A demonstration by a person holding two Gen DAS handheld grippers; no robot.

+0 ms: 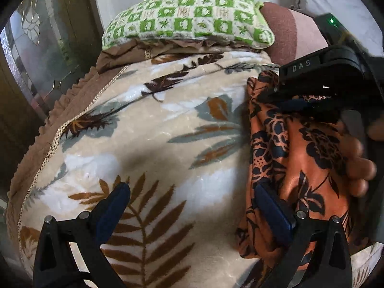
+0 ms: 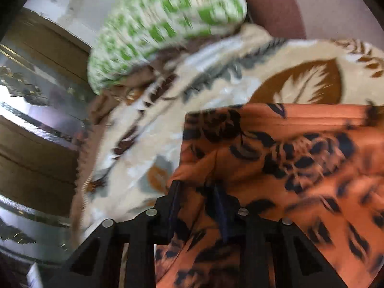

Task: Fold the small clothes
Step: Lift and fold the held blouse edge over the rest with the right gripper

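Observation:
An orange garment with a black flower print (image 1: 302, 158) lies bunched on a cream leaf-print blanket (image 1: 153, 129), at the right of the left wrist view. My left gripper (image 1: 192, 199) is open and empty over the blanket; its right finger (image 1: 273, 208) touches the garment's left edge. My right gripper (image 1: 295, 100) shows in the left wrist view at the upper right, shut on the garment's top part. In the right wrist view the right gripper (image 2: 196, 192) has its fingers closed on a fold of the orange garment (image 2: 288, 148), which is blurred.
A green-and-white checked pillow (image 1: 189, 16) lies at the head of the bed, with a maroon cushion (image 1: 285, 28) beside it. A brown frilled bedspread edge (image 1: 72, 105) runs along the left. A wooden door with patterned glass (image 1: 31, 38) stands at the left.

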